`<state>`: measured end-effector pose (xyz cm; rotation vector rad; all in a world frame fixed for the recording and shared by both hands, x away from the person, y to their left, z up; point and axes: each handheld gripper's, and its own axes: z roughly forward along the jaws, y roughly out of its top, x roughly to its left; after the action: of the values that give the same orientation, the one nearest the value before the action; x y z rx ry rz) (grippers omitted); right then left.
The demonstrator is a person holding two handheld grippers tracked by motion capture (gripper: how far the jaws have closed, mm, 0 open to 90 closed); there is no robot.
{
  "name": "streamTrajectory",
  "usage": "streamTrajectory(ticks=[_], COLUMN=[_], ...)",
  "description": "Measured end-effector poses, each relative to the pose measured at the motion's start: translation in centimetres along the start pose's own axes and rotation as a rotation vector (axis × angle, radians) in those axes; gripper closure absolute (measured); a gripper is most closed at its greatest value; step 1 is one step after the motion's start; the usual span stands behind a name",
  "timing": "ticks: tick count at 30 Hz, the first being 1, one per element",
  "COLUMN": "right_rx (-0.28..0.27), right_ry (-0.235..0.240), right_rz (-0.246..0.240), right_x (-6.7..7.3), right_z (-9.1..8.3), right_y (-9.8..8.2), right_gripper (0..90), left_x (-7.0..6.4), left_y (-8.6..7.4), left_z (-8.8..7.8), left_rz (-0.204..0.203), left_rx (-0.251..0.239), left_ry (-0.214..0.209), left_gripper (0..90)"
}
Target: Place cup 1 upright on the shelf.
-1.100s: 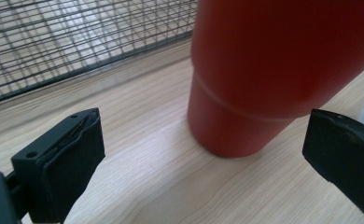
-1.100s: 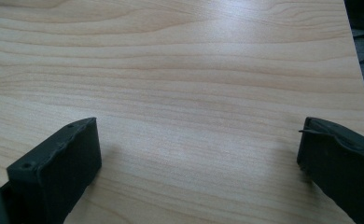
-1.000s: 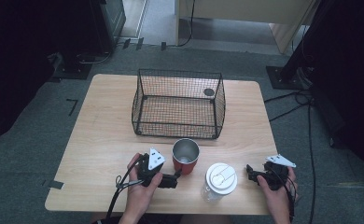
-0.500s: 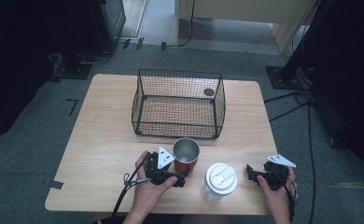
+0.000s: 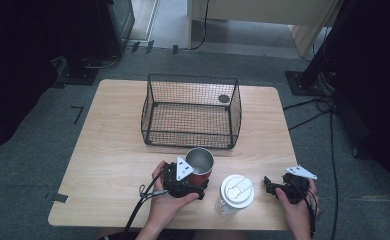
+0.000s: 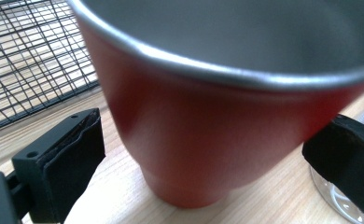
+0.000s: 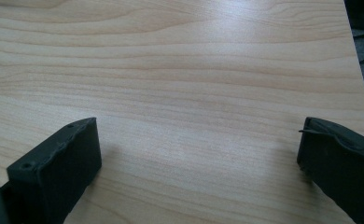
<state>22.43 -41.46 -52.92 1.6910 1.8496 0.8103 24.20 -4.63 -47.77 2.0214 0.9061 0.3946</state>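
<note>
Red tumbler (image 6: pixel 203 140) stands upright near the front edge of the table (image 5: pixel 108 150), just before the wire basket (image 5: pixel 190 112), and our left gripper (image 6: pixel 203 154) has its jaws spread to either side of it — the right jaw looks close to the wall, the left one still apart. We would close squarely on the lower body, below the steel rim, and squeeze gently so it doesn't tip. Our right gripper (image 7: pixel 199 158) rests released over bare wood. We count one tumbler, one basket, one clear lidded cup (image 5: pixel 235 192) just beside the tumbler — and two grippers.
</note>
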Motion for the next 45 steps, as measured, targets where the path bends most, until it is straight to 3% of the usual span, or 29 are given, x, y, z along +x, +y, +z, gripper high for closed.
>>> streamTrajectory(ticks=[7, 8, 18, 25, 34, 38, 40, 45], right_rx=[0.0, 0.0, 0.0, 0.0, 0.0, 0.0, 0.0, 0.0], right_ry=[0.0, 0.0, 0.0, 0.0, 0.0, 0.0, 0.0, 0.0], right_rz=[0.0, 0.0, 0.0, 0.0, 0.0, 0.0, 0.0, 0.0], right_x=[0.0, 0.0, 0.0, 0.0, 0.0, 0.0, 0.0, 0.0], right_z=[0.0, 0.0, 0.0, 0.0, 0.0, 0.0, 0.0, 0.0], right_y=[0.0, 0.0, 0.0, 0.0, 0.0, 0.0, 0.0, 0.0], right_gripper=[0.0, 0.0, 0.0, 0.0, 0.0, 0.0, 0.0, 0.0], left_x=[-0.2, -0.4, -0.2, 0.0, 1.1, 1.8, 2.1, 2.7], left_y=[0.5, 0.6, 0.8, 0.9, 1.6, 1.9, 2.1, 2.4], left_z=[0.7, 0.9, 1.4, 1.1, -0.6, -1.4, -1.9, -2.5], left_rz=[0.013, 0.021, 0.037, 0.013, -0.004, -0.007, 0.009, 0.009], left_rx=[-0.003, -0.004, -0.028, -0.036, -0.101, -0.15, -0.199, -0.246], left_ry=[0.022, 0.042, 0.039, 0.045, 0.087, 0.107, 0.136, 0.163], left_gripper=[3.4, 4.8, 8.0, 8.5, 8.5, 8.6, 8.6, 8.5])
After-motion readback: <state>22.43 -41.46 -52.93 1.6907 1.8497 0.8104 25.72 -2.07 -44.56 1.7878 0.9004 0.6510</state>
